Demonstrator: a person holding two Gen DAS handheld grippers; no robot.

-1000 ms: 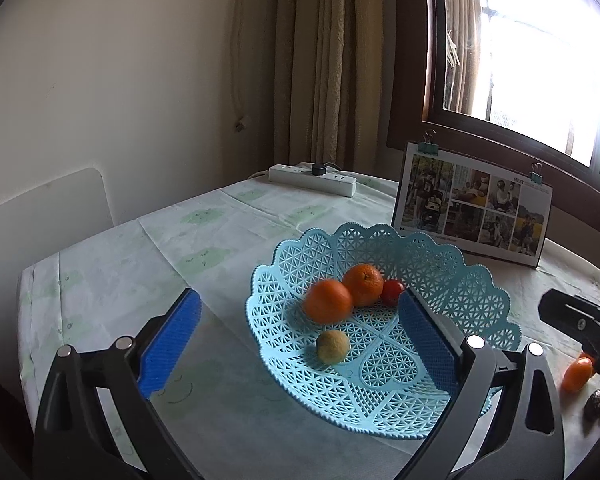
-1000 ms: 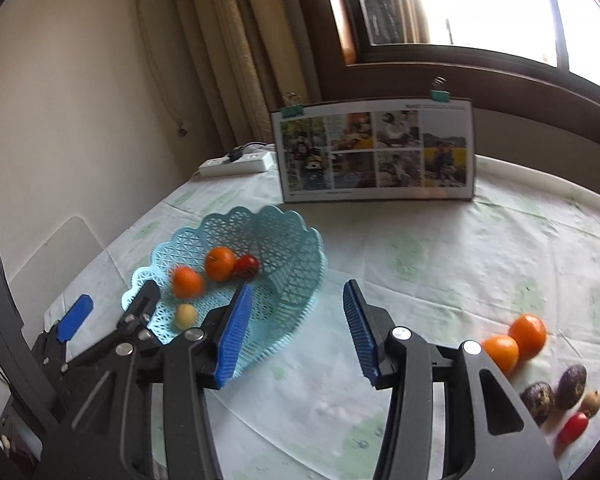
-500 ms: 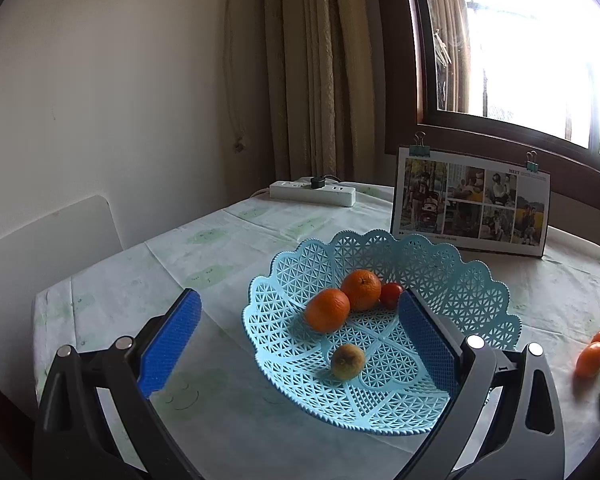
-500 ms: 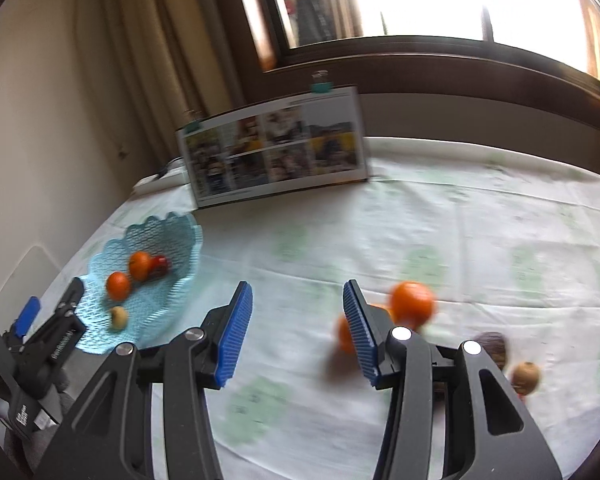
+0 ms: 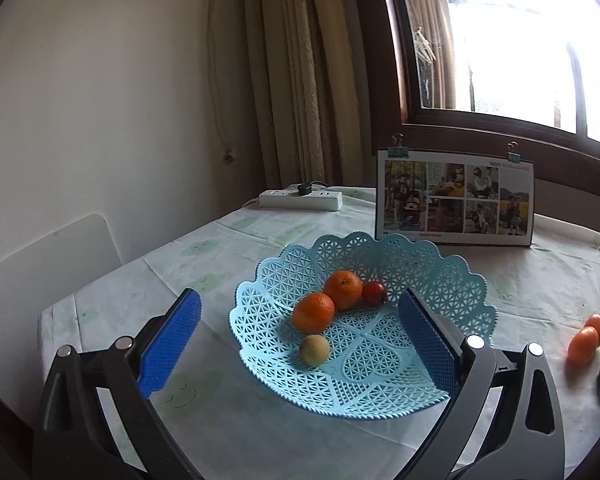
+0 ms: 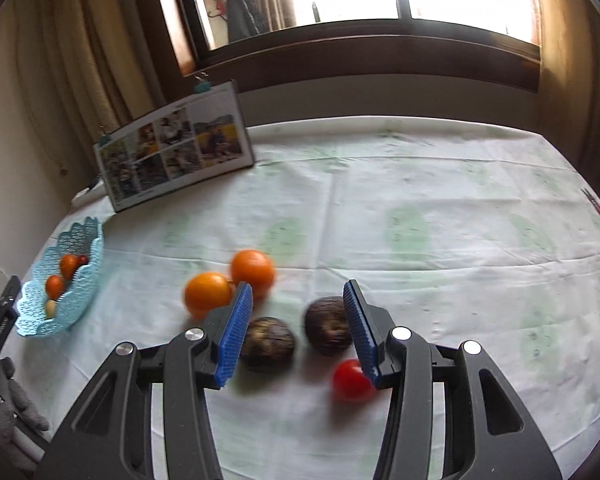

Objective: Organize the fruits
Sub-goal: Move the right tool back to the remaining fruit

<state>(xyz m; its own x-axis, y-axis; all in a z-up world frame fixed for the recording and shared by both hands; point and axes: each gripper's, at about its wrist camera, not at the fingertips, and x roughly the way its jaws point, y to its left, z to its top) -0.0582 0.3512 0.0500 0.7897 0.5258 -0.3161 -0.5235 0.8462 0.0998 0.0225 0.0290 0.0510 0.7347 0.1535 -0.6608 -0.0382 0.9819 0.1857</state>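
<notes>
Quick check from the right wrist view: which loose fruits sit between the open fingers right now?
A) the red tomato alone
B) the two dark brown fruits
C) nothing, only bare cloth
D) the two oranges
B: the right gripper is open above the tablecloth, and the two dark brown fruits lie between its fingers, while the oranges lie outside its left finger and the red tomato sits partly under its right finger.

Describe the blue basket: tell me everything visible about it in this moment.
The basket is a shallow, light-blue bowl of plastic-looking openwork lattice with a scalloped rim. It sits upright on the tablecloth, in front of the photo board. Inside lie two oranges touching each other, a small red fruit and a small yellowish fruit. The open left gripper hovers just before it.
</notes>
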